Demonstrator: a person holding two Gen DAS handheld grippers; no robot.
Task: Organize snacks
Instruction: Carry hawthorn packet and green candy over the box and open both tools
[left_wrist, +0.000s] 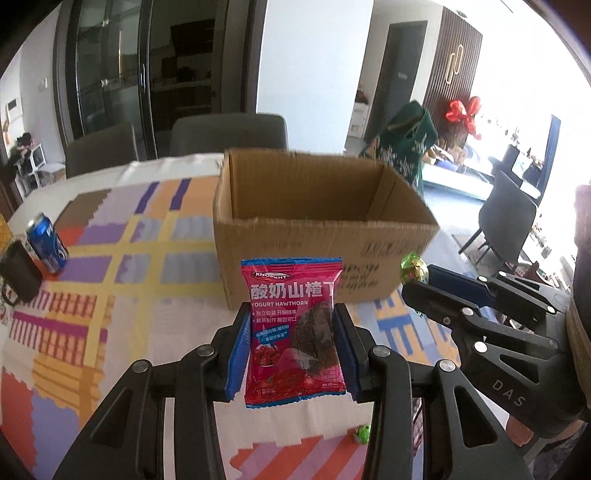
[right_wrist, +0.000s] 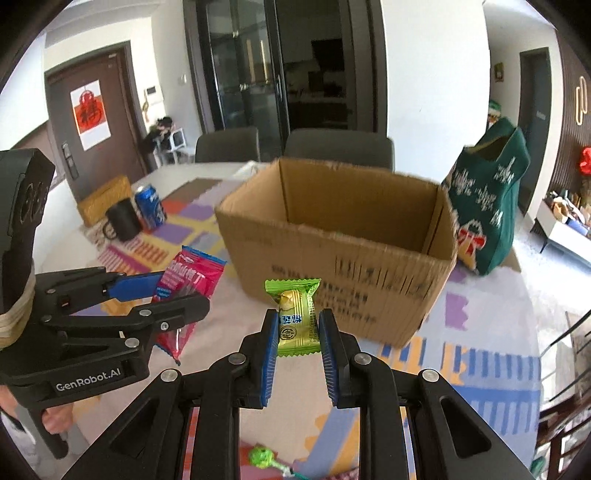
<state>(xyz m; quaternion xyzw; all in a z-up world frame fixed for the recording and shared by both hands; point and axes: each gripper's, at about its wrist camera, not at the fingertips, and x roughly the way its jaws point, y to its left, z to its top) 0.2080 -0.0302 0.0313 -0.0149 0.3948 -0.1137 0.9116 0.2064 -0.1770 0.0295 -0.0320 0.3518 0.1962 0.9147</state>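
Left gripper (left_wrist: 291, 328) pinches the red hawthorn snack packet (left_wrist: 293, 332), right gripper (right_wrist: 297, 328) the green wrapped candy (right_wrist: 295, 317) — both mid-carry; next, over the open brown cardboard box (left_wrist: 317, 221) — release.

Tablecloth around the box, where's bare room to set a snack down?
Free: the cloth between the can and box, and right of the box toward the green bag. Crowded: the can and mug corner, and the near edge by the lollipop.

Black tongs (right_wrist: 297, 328), blue ribbed pads (right_wrist: 270, 354), silver pivot screws.
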